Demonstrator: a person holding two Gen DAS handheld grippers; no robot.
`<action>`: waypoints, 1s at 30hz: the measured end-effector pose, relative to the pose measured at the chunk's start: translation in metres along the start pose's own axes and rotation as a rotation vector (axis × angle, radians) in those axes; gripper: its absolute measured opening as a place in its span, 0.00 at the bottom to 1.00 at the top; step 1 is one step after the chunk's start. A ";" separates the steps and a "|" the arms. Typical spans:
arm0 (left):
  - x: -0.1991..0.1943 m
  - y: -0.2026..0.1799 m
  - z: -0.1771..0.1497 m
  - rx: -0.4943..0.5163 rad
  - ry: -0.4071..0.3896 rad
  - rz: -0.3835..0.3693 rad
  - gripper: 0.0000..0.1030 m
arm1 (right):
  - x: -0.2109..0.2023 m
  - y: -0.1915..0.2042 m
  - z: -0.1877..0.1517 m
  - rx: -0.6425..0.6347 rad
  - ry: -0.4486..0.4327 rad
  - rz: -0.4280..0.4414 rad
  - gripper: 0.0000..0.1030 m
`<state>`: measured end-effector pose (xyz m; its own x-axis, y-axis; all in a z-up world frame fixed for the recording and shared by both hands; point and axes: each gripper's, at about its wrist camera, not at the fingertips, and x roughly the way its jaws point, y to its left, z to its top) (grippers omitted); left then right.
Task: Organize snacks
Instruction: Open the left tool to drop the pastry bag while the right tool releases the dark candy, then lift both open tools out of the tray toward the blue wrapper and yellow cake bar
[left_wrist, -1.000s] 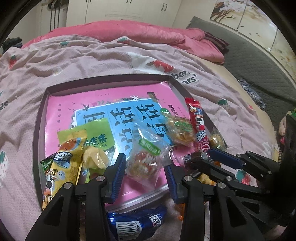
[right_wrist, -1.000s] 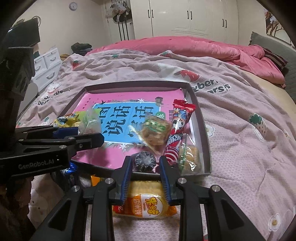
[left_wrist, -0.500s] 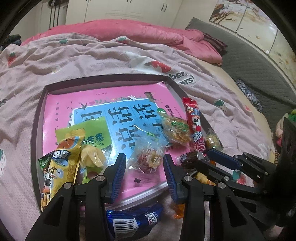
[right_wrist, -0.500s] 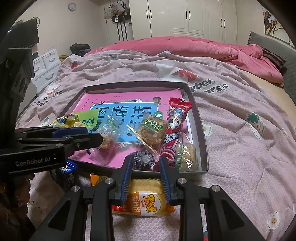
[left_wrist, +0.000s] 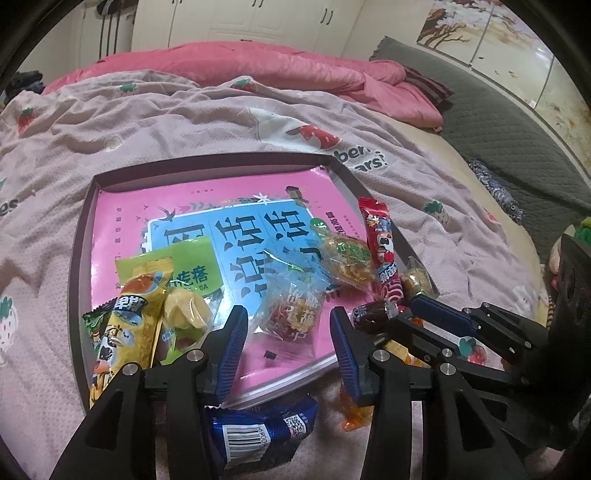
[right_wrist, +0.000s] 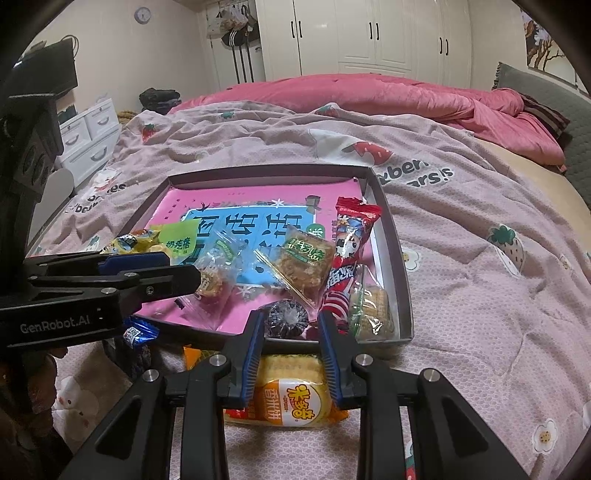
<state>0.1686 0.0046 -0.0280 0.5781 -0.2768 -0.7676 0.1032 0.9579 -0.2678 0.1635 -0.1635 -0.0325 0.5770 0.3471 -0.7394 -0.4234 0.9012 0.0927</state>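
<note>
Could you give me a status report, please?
Left gripper jaws just opening, clear packet loose at tips. Right gripper flanks dark candy, grip unclear. Nothing blocking.

White wardrobes (right_wrist: 373, 35), pink quilt (right_wrist: 369, 96), wall clock (right_wrist: 142, 14), white drawers (right_wrist: 88, 136)
</note>
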 end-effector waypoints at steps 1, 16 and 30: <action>-0.001 0.000 0.000 0.001 -0.001 0.001 0.48 | -0.001 0.000 0.000 0.001 -0.002 0.002 0.32; -0.018 -0.004 0.000 0.015 -0.029 0.031 0.61 | -0.011 -0.002 0.002 0.017 -0.030 -0.005 0.52; -0.054 -0.004 0.006 0.015 -0.091 0.022 0.67 | -0.029 -0.004 0.000 0.023 -0.062 0.009 0.62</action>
<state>0.1416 0.0158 0.0184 0.6514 -0.2483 -0.7170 0.1016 0.9650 -0.2419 0.1485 -0.1770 -0.0119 0.6160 0.3701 -0.6954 -0.4127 0.9035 0.1152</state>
